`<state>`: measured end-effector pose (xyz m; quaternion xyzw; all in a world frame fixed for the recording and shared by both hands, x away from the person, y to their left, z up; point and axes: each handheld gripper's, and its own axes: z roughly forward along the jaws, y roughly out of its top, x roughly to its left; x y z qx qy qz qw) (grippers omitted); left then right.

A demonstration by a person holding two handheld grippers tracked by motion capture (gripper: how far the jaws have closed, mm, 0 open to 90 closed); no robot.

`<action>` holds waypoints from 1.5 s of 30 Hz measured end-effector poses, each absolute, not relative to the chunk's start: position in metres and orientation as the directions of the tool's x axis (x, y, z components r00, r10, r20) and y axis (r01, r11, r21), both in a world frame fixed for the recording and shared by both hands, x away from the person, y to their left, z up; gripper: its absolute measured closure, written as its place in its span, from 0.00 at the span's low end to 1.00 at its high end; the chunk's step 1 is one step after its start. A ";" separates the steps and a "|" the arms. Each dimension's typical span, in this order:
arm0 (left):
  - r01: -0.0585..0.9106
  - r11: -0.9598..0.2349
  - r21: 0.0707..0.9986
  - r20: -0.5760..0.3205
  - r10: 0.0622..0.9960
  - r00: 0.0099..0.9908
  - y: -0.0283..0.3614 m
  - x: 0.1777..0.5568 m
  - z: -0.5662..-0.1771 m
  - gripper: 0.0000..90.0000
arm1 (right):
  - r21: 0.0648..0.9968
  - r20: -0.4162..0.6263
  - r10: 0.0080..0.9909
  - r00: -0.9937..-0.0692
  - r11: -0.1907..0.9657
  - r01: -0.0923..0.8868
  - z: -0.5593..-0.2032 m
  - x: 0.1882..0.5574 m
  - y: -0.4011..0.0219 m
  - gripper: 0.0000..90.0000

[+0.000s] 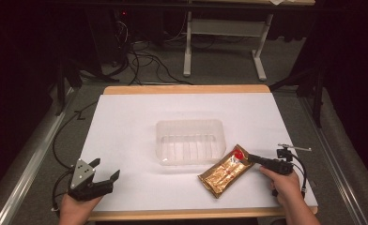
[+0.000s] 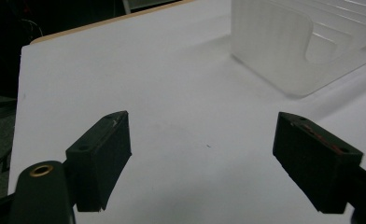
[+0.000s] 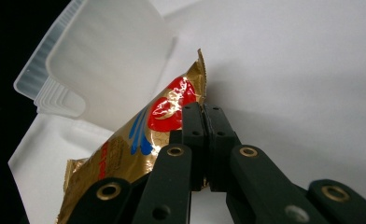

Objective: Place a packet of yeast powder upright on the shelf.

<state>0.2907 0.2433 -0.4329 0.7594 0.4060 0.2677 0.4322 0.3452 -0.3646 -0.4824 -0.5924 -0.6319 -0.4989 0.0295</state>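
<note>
My right gripper (image 3: pixel 203 114) pinching near corner of gold snack pouch (image 1: pixel 225 170), jaws clamped on its edge; pouch lying diagonal on white table (image 1: pixel 126 131), long axis running from me toward clear plastic tub (image 1: pixel 190 141), just beside its near corner; tub wall standing in way, so I am judging lift needed; my left gripper (image 1: pixel 94 177) idling well apart, jaws wide, nothing between
</note>
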 end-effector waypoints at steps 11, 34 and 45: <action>0.382 -0.301 0.874 0.057 0.844 0.533 0.242 0.291 -0.434 0.22 | 0.735 0.519 0.769 -0.372 -0.180 0.653 -0.457 0.335 -0.367 1.00; 0.346 -0.292 0.892 0.062 0.836 0.545 0.242 0.289 -0.431 0.22 | 0.884 0.336 0.845 -0.415 -0.130 0.450 -0.417 0.313 -0.357 1.00; 0.340 -0.287 0.896 0.063 0.838 0.542 0.242 0.288 -0.430 0.22 | 0.919 0.296 0.854 -0.429 -0.132 0.371 -0.400 0.303 -0.356 1.00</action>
